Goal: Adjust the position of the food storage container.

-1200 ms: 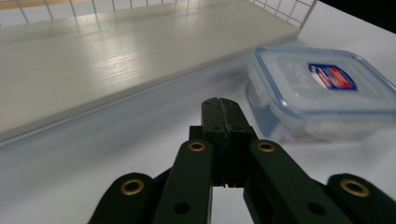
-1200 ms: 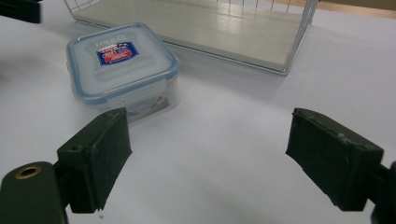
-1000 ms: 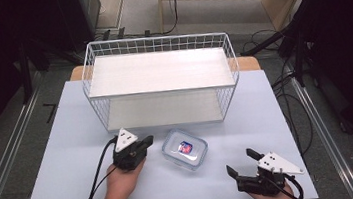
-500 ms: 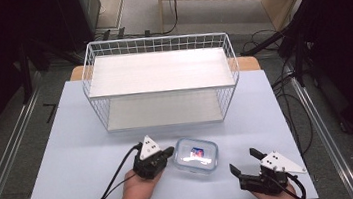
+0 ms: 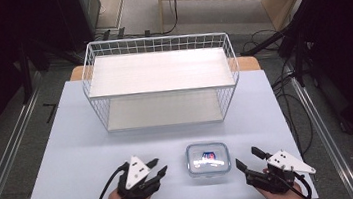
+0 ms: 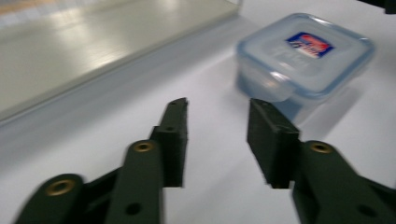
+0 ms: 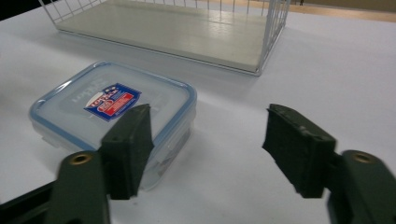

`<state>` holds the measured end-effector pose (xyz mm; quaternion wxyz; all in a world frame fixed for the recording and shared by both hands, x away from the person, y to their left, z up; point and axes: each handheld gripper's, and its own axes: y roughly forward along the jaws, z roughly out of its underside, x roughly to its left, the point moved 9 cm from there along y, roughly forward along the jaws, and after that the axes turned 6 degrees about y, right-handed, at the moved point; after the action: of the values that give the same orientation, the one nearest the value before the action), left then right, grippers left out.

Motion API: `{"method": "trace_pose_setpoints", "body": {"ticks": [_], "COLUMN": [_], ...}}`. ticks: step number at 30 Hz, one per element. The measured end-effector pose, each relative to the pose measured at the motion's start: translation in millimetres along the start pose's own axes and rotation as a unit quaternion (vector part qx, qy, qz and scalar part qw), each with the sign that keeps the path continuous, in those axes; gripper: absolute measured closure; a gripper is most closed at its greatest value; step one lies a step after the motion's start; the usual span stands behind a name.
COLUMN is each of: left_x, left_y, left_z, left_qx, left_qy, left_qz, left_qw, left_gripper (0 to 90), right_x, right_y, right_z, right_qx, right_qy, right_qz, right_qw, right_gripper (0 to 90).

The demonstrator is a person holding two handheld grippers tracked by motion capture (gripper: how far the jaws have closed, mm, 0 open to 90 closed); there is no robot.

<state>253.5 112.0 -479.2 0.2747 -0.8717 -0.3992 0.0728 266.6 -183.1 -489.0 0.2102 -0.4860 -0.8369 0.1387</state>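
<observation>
A clear square lidded container point(image 5: 208, 159) with a red and blue label sits on the white table point(image 5: 68, 142) near its front edge, between my two grippers. My left gripper point(image 5: 156, 167) lies just left of it, and its jaws have just been opening. In the left gripper view the open left gripper point(image 6: 218, 102) holds nothing, and the container point(image 6: 306, 51) stands ahead to the right. My right gripper point(image 5: 248, 157) is just right of the container, its jaws having just been closing. The right gripper point(image 7: 209, 112) is still open and empty, with the container point(image 7: 112, 100) behind its left jaw.
A white wire shelf basket point(image 5: 160, 76) with two pale boards stands across the back half of the table. Black cables trail from both grippers over the front edge. Bare table stretches to the left and between the basket and the container.
The container slid right and toward the front edge, pushed by the shut left gripper. That gripper has since drawn back a little and opened. The right gripper stayed put, with its jaws narrower.
</observation>
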Motion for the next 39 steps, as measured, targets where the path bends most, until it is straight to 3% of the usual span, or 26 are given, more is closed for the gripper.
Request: {"method": "trace_pose_setpoints", "body": {"ticks": [1,2,3,4,5,6,7,8,15,20,25,31,35,39], "left_x": [6.6,11.1,13.6,17.5,17.5,19.7,21.2,23.4,26.3,25.8,24.9,25.3,27.2,27.9], "left_y": [-6.1,-9.4,-10.5,-12.2,-12.2,-13.4,-14.3,-14.2,-10.5,-8.0,-9.2,-8.4,-8.4,-8.9], "left_z": [4.1,7.8,10.0,9.2,9.2,7.5,6.8,7.0,19.8,21.4,20.1,20.4,20.7,20.7], "left_qx": [-0.011,-0.011,-0.007,-0.010,-0.010,-0.015,-0.015,-0.023,-0.008,-0.004,-0.006,-0.007,-0.007,-0.007], "left_qy": [-0.002,-0.009,-0.017,-0.023,-0.023,-0.020,-0.022,-0.029,-0.032,-0.037,-0.037,-0.037,-0.039,-0.041], "left_qz": [-0.018,-0.022,-0.017,-0.006,-0.006,-0.009,-0.009,-0.006,0.004,0.008,0.009,0.008,0.009,0.009], "left_qw": [0.9998,0.9997,0.9997,0.9997,0.9997,0.9996,0.9996,0.9993,0.9994,0.9993,0.9992,0.9993,0.9992,0.9991], "left_gripper": [53.1,45.3,45.3,41.6,40.6,39.5,39.5,38.4,35.3,35.2,35.2,35.2,35.2,35.2], "right_x": [-1.1,-5.7,-5.7,-11.1,-11.1,-12.9,-12.9,-10.5,2.3,7.0,21.1,49.9,58.0,54.1], "right_y": [1.1,6.8,6.8,14.7,14.7,23.2,23.2,35.0,56.7,57.8,61.9,63.4,64.0,61.6], "right_z": [0.4,1.4,1.4,1.6,1.6,1.7,1.7,2.7,4.5,7.6,14.0,20.9,20.8,18.8], "right_qx": [0.001,0.010,0.010,0.023,0.023,0.037,0.037,0.053,0.075,0.075,0.086,0.097,0.097,0.092], "right_qy": [0.001,0.005,0.005,0.011,0.011,0.018,0.018,0.012,-0.013,-0.015,-0.021,-0.042,-0.044,-0.038], "right_qz": [0.002,0.012,0.012,0.030,0.030,0.037,0.037,0.041,0.035,0.013,-0.011,-0.048,-0.061,-0.058], "right_qw": [1.0000,0.9999,0.9999,0.9992,0.9992,0.9985,0.9985,0.9977,0.9965,0.9970,0.9961,0.9933,0.9924,0.9933], "right_gripper": [38.9,52.5,52.5,68.4,68.4,81.2,81.2,88.5,90.0,90.0,90.0,90.0,90.0,89.7]}}
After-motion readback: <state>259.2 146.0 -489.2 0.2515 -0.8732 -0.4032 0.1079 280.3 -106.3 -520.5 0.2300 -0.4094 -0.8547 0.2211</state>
